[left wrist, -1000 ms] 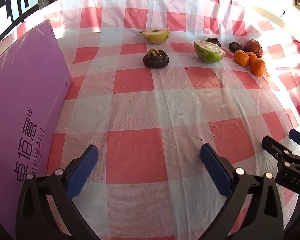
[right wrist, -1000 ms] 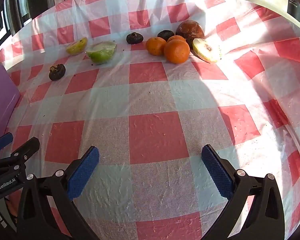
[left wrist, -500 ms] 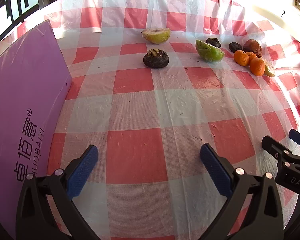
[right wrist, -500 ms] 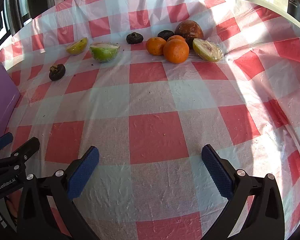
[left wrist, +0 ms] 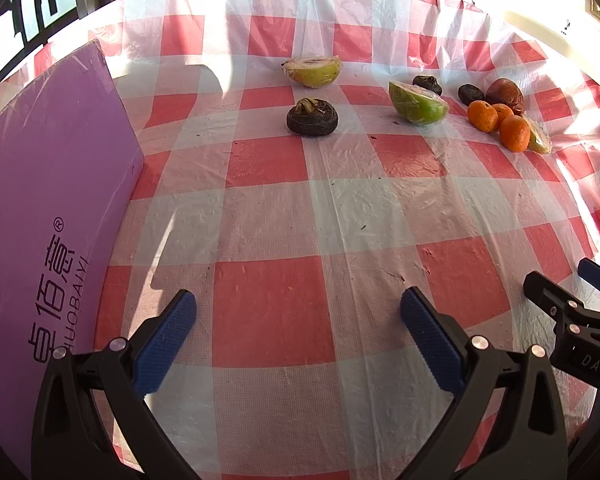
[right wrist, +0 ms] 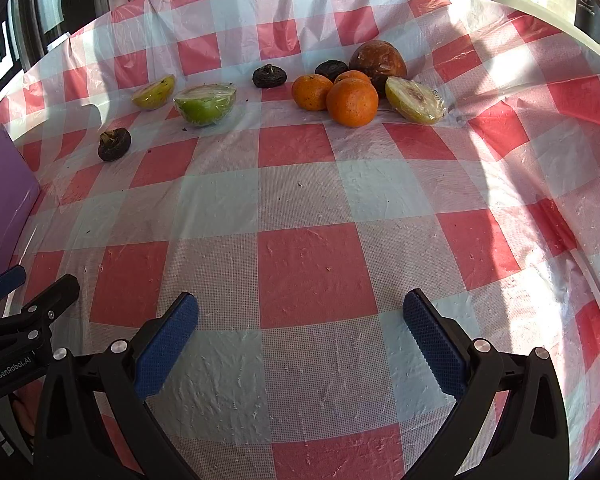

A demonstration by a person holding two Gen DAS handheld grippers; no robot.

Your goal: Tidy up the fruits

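Since the earlier frames only the green half-fruit (left wrist: 418, 104) has shifted, rocking where it lies; both grippers are unmoved. Left gripper (left wrist: 298, 322) and right gripper (right wrist: 300, 322) hover low over the tabletop (right wrist: 320, 216), fingers apart, holding nothing. Well short of the fruit, they appear staged for a first reach. Relative to the oranges (right wrist: 350, 100): dark fruits and the brown fruit (right wrist: 378, 64) behind, the green half-fruit left.

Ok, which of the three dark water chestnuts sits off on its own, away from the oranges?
The dark water chestnut nearest the purple box, left of the green half fruit. The other two lie by the oranges.
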